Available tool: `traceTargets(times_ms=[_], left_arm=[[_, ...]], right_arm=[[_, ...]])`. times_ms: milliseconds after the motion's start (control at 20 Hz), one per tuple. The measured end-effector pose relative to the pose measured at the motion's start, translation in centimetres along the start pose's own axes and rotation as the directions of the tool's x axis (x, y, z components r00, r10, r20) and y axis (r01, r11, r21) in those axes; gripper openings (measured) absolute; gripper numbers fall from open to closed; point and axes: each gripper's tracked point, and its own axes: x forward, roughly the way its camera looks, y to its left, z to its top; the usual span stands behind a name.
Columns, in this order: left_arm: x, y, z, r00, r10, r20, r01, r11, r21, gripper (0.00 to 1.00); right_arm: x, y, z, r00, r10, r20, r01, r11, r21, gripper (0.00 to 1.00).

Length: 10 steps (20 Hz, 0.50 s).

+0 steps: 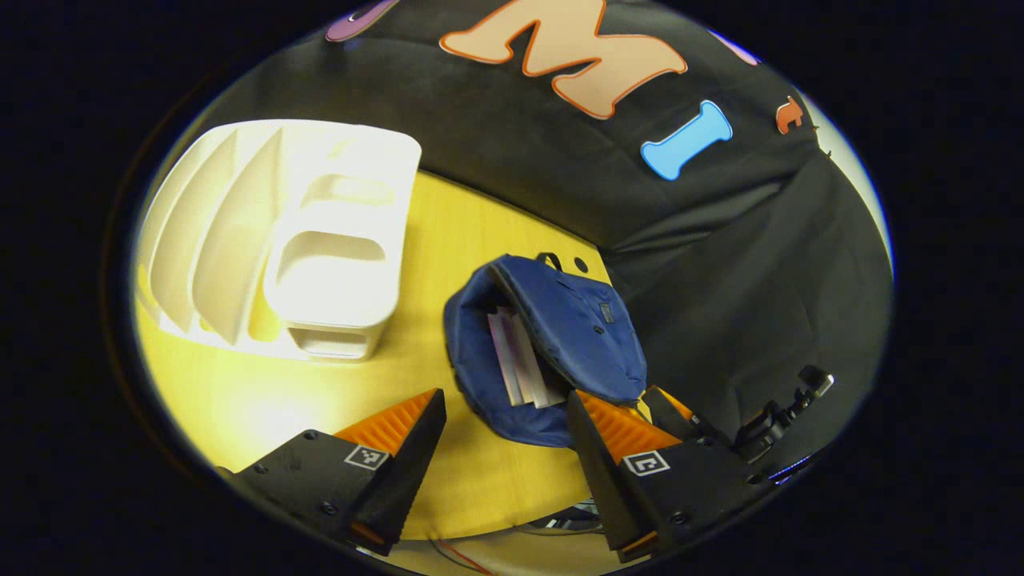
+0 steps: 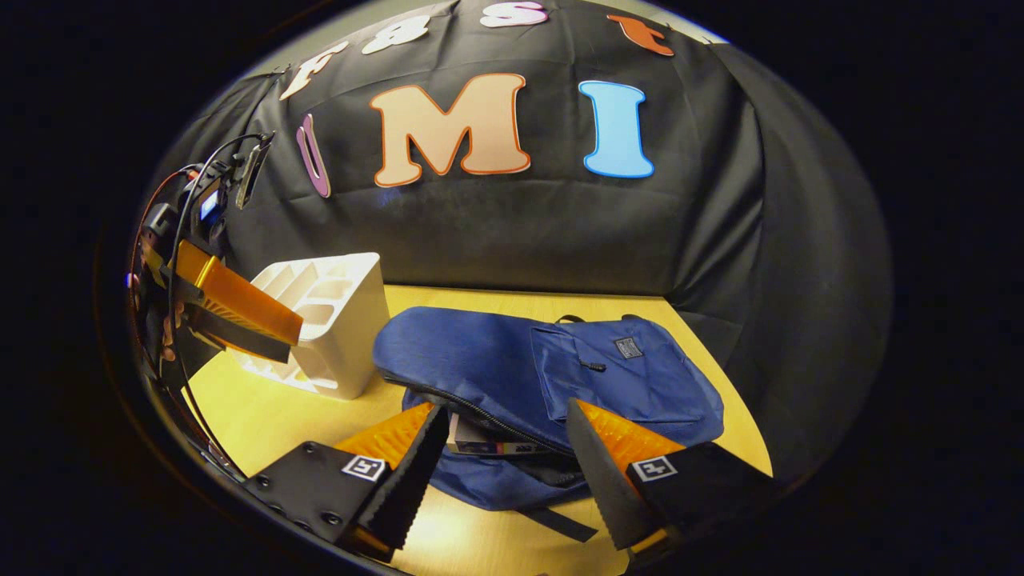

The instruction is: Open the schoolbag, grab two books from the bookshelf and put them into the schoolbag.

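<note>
A blue schoolbag [image 1: 560, 336] lies unzipped on the yellow table [image 1: 448, 240], and two books [image 1: 520, 360] stick out of its mouth. My left gripper [image 1: 506, 408] hovers open above the table, close to the bag's open end, holding nothing. In the right gripper view the schoolbag [image 2: 512, 360] lies flat, with book edges [image 2: 488, 444] showing inside the zipper opening. My right gripper [image 2: 506, 424] stands open just in front of that opening, empty. The white bookshelf [image 1: 296, 240] holds no books; it also appears as a white rack [image 2: 328, 320] left of the bag.
The other gripper [image 2: 232, 308] and the hand holding it hang at the far left, above the rack. The other gripper's body [image 1: 768, 424] sits to the right of the bag. Black cloth walls [image 2: 512, 232] close in the table's back and right sides.
</note>
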Motion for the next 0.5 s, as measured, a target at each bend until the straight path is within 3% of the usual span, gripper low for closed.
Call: traceTargets(times_ms=[100, 150, 200, 300, 500], left_arm=[[-1.4, 0.7, 0.7, 0.999, 0.026, 0.045, -0.027, 1.000, 0.010, 0.85], [-2.4, 0.9, 1.1, 0.997, 0.040, 0.068, -0.041, 0.999, 0.015, 0.90], [-3.5, 1.1, 1.7, 0.994, 0.049, 0.097, -0.052, 0.998, 0.022, 0.90], [-5.7, 1.1, 3.2, 0.984, 0.061, 0.166, -0.068, 0.997, 0.034, 0.90], [-9.3, 2.6, 7.0, 0.937, 0.126, 0.326, -0.157, 0.985, 0.071, 0.90]], right_arm=[[-1.4, 1.2, 1.8, 0.999, 0.016, 0.039, -0.017, 1.000, 0.012, 0.96], [-1.8, 1.7, 2.9, 0.998, 0.022, 0.066, -0.023, 0.999, 0.025, 0.95], [-2.3, 2.1, 4.1, 0.995, 0.023, 0.096, -0.026, 0.999, 0.031, 0.99], [-3.2, 2.7, 6.7, 0.987, 0.015, 0.159, -0.020, 0.999, 0.028, 0.96], [-4.7, 3.9, 12.2, 0.957, 0.015, 0.289, -0.018, 1.000, 0.009, 0.96]])
